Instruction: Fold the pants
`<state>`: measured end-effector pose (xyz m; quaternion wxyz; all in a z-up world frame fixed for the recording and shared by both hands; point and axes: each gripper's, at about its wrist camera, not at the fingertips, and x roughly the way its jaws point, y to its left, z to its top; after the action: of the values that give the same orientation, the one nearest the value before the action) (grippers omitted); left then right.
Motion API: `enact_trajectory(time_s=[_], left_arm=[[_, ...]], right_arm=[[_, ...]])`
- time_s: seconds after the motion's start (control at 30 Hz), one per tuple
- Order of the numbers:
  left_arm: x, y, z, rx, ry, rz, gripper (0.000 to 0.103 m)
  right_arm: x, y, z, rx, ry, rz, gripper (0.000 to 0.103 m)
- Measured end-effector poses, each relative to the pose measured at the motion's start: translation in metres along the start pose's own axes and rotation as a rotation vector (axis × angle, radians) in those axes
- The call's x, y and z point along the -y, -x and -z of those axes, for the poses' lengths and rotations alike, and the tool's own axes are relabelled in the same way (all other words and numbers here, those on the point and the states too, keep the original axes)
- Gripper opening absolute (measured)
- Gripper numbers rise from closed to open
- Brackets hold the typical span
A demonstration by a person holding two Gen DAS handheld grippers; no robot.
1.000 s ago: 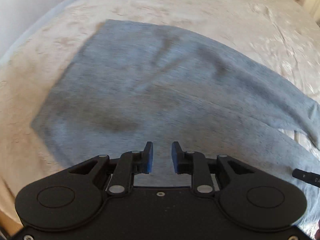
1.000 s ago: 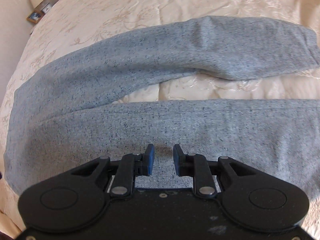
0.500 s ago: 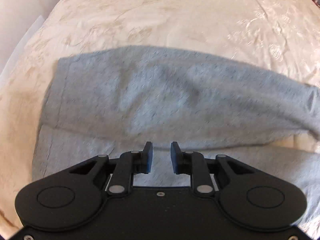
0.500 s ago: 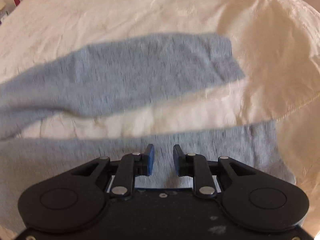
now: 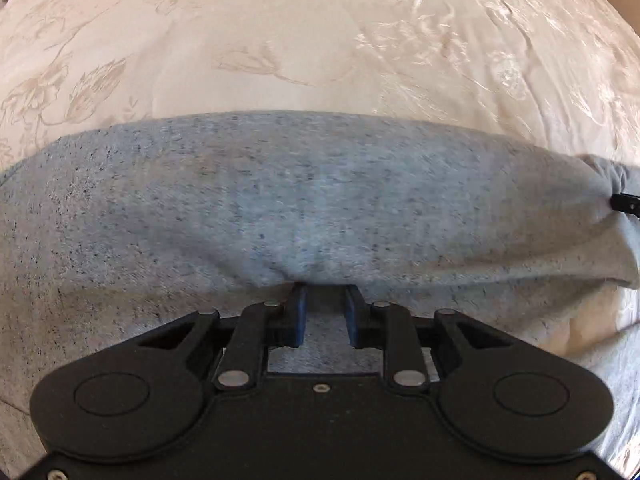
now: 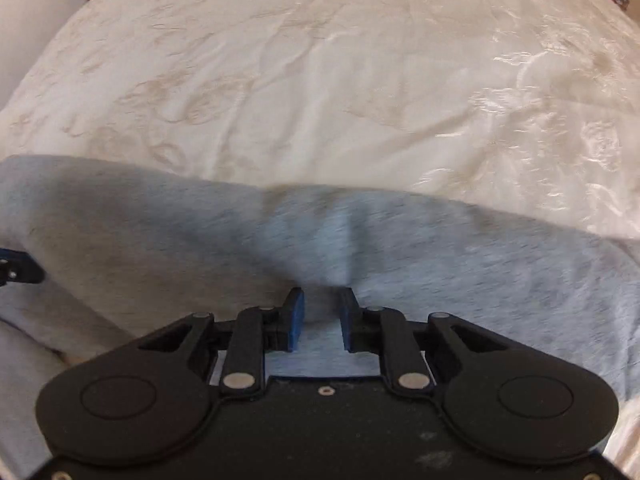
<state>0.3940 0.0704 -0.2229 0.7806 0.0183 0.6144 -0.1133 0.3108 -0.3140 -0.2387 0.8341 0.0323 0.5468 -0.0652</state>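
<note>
The pants (image 6: 440,256) are motion-blurred in the right wrist view, and both views cut them off at the sides. The left gripper (image 5: 325,292) fingertips vanish under a raised fold, hiding any grip.

The black right gripper (image 6: 322,300) with blue pads (image 6: 297,318) pinches a bunched fold of the soft grey pants (image 6: 460,256) on the shiny cream bedspread (image 6: 320,80).
</note>
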Motion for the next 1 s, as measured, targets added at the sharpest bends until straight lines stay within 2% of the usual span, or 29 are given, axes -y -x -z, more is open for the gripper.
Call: enact_trajectory(time_s=[0.07,0.17,0.2,0.27,0.37,0.4,0.47,0.53,0.67,0.77,0.8,0.87,0.9,0.93,1.0], left_arm=[[-0.017,0.001,-0.006,0.002,0.036,0.008,0.017],[-0.037,0.006,-0.011,0.036,0.074,-0.058,0.017],[-0.041,0.005,-0.011,0.033,0.083,-0.077,0.017],[-0.044,0.003,-0.01,0.025,0.089,-0.069,0.017],[-0.032,0.0,-0.007,0.026,0.017,-0.12,0.017],[-0.025,-0.002,-0.006,0.03,-0.018,-0.144,0.015],[-0.011,-0.006,-0.003,0.038,-0.076,-0.193,0.014],[0.0,-0.008,0.0,0.047,-0.12,-0.233,0.013],[0.012,-0.012,0.008,0.072,-0.156,-0.259,0.013],[0.01,-0.008,0.015,0.084,-0.134,-0.235,0.013],[0.001,-0.002,0.014,0.085,-0.12,-0.221,0.013],[-0.005,0.002,0.009,0.083,-0.095,-0.196,0.013],[-0.008,0.005,0.007,0.081,-0.084,-0.185,0.013],[-0.011,0.005,0.007,0.079,-0.073,-0.175,0.013],[-0.018,0.004,0.003,0.076,-0.056,-0.162,0.014]], right_arm=[[0.038,-0.002,-0.005,0.01,-0.057,0.092,0.013],[0.089,-0.006,-0.012,0.005,-0.092,0.237,0.013],[0.103,-0.006,-0.012,-0.002,-0.107,0.242,0.012],[0.119,-0.004,-0.012,-0.011,-0.129,0.22,0.012],[0.113,0.009,-0.025,-0.003,-0.138,0.227,0.015],[0.107,0.012,-0.035,0.018,-0.168,0.193,0.028],[0.105,0.018,-0.046,0.022,-0.228,0.131,0.031],[0.103,0.013,-0.059,-0.017,-0.286,0.108,0.035],[0.093,-0.015,-0.086,-0.067,-0.365,0.18,0.035],[0.088,-0.048,-0.09,-0.193,-0.382,0.235,0.036],[0.083,-0.049,-0.087,-0.199,-0.374,0.247,0.036],[0.076,-0.043,-0.082,-0.203,-0.339,0.257,0.034],[0.073,-0.037,-0.078,-0.207,-0.307,0.238,0.028],[0.07,-0.028,-0.072,-0.2,-0.275,0.208,0.002],[0.07,-0.011,-0.057,-0.191,-0.257,0.187,0.001]])
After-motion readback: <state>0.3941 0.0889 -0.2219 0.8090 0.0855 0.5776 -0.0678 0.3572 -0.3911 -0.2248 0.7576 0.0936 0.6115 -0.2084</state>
